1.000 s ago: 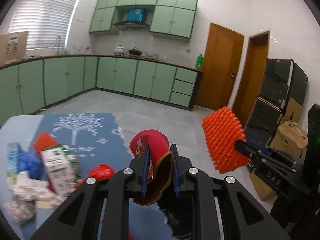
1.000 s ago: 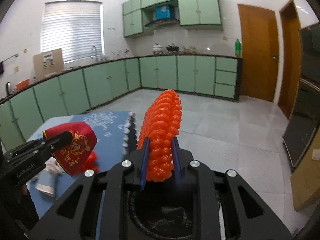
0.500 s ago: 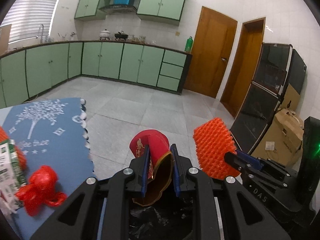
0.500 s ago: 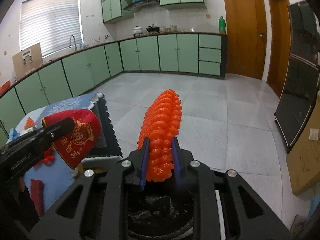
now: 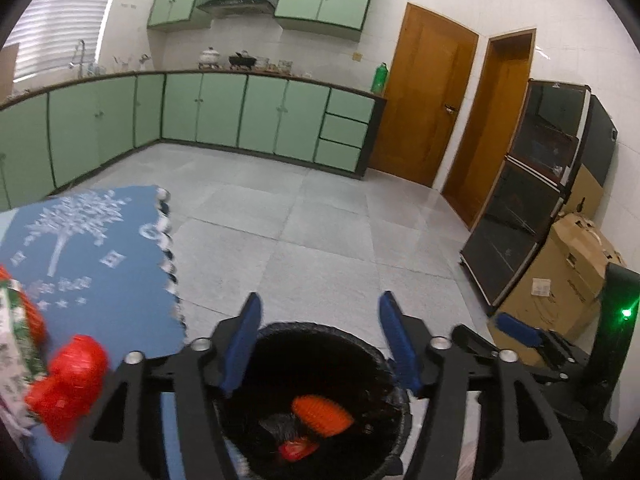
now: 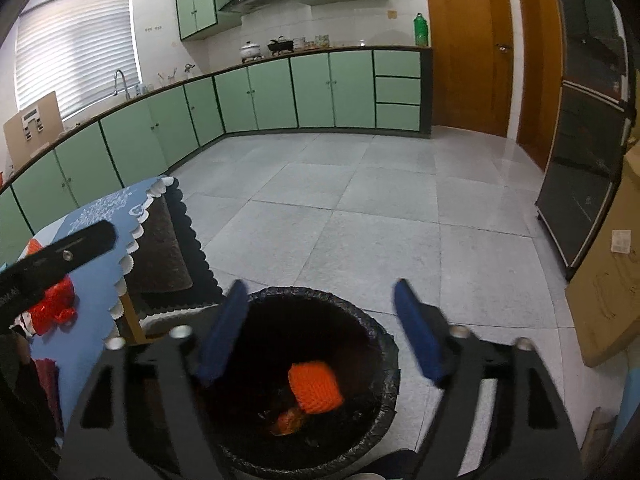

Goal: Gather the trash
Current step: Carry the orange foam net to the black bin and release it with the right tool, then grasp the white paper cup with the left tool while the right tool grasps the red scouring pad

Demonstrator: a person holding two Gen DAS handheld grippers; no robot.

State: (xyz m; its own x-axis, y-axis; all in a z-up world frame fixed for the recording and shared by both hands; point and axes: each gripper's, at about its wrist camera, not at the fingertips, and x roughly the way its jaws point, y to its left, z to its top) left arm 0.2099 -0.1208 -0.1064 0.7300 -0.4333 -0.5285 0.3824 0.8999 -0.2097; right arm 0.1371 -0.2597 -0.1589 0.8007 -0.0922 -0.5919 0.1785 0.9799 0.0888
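A black-lined trash bin (image 5: 384,356) stands on the floor beside the table; it also shows in the right wrist view (image 6: 380,344). Inside it lie the orange foam net (image 5: 322,416), also in the right wrist view (image 6: 316,386), and the red wrapper (image 5: 298,450). My left gripper (image 5: 320,344) is open and empty above the bin. My right gripper (image 6: 320,332) is open and empty above the bin too. On the blue tablecloth (image 5: 92,264) lies a crumpled red piece of trash (image 5: 68,384), seen also in the right wrist view (image 6: 54,308).
A printed carton (image 5: 12,340) and more trash sit at the table's left edge. A cardboard box (image 5: 560,272) and a black cabinet (image 5: 540,200) stand to the right. Green cupboards (image 5: 200,116) line the far wall across the tiled floor.
Both grippers opened over the bin. The red wrapper and the orange foam net dropped out of them and now lie inside the bin.
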